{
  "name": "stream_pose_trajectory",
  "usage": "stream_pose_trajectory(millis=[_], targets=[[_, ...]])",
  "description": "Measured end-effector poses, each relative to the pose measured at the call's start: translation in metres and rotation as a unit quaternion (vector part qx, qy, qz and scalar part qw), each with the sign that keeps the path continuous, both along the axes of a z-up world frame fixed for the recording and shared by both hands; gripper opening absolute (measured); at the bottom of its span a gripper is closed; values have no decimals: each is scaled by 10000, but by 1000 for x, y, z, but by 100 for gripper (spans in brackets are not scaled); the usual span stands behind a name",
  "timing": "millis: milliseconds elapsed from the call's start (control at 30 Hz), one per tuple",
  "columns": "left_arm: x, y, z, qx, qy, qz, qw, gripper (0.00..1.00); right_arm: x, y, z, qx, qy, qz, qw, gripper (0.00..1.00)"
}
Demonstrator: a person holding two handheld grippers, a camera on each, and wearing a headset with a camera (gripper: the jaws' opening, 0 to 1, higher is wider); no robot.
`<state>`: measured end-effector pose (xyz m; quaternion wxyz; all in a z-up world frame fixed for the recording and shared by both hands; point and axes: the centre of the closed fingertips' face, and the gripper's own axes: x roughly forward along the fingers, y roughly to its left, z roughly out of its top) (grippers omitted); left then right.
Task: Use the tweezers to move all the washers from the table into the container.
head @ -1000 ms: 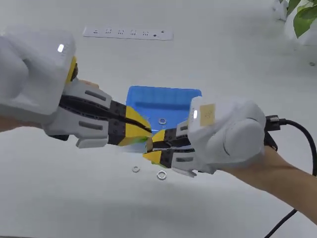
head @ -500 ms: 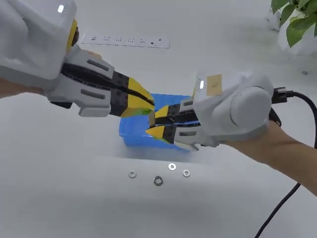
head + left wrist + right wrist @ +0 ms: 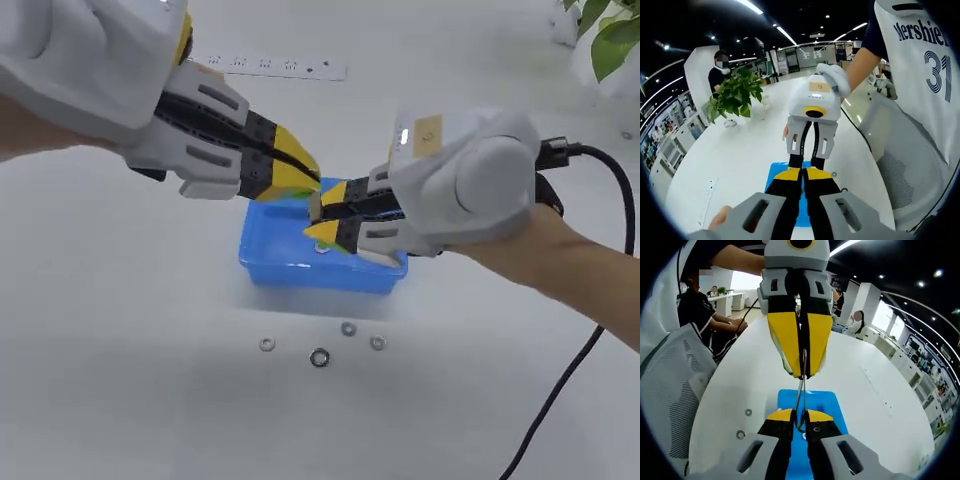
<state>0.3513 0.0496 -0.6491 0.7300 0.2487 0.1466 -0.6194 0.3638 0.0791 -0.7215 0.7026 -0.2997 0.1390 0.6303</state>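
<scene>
Tweezers [image 3: 801, 390] up in the air, folks, and both tools are on them. We see the left gripper [image 3: 312, 180] angled in from the far left, its yellow-tipped jaws pressed together on one end of the thin metal tool. Facing it from the right, the right gripper [image 3: 312, 216] has its jaws closed in from both sides on the other end, so the tweezers run straight from one pair of tips to the other. In the right gripper view that slim line hangs directly over the blue container [image 3: 300, 275]. Whether anything sits in the tweezers' points, we cannot tell. The two grippers meet tip to tip above the container.

Down on the white table [image 3: 120, 330], four washers [image 3: 319, 357] lie in a loose cluster just on the near side of the container, apart from its wall and from each other. We spot a white power strip [image 3: 268, 66] at the far edge and green plant leaves [image 3: 612, 40] in the far right corner. A black cable [image 3: 590, 345] trails from the back of the right gripper toward the near right. In the left gripper view, the person holding the right gripper wears a white jersey [image 3: 920, 75] numbered 31.
</scene>
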Motion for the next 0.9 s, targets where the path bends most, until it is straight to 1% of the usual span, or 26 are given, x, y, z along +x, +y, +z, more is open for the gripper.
stream_pose_trajectory(millis=[33,67,133,167,233,267,367,533,700,767,833,900], targets=[[2,0,-1,-6,16,10,10000,5,3,-1,-2,-9,24,-30,10000,10],[5,-1,-3,-23,70,-7,10000,5,5,-1,-3,-16,26,-37,10000,10],[10,-1,-6,-35,80,11,10000,5,9,-2,-7,-36,48,-68,10000,10],[13,-1,-9,-57,158,15,9999,5,11,-2,-9,-35,71,-81,9999,10],[18,-2,-14,-60,181,21,9998,5,16,-2,-14,-44,113,-119,9999,10],[20,-1,-17,-48,222,17,9997,5,18,-2,-17,-55,143,-134,9998,10],[25,0,-26,-20,255,3,9997,5,22,0,-26,-94,210,-137,9996,10],[29,3,-39,37,332,14,9994,5,24,4,-38,-139,341,-130,9992,10],[28,4,-49,53,454,17,9990,5,20,5,-50,-190,462,-105,9987,10],[29,5,-56,50,496,25,9988,5,21,4,-55,-199,504,-106,9985,10],[32,6,-59,38,514,38,9987,5,21,4,-57,-196,522,-112,9984,10],[33,6,-57,41,537,61,9985,5,23,4,-58,-184,531,-154,9983,10]])
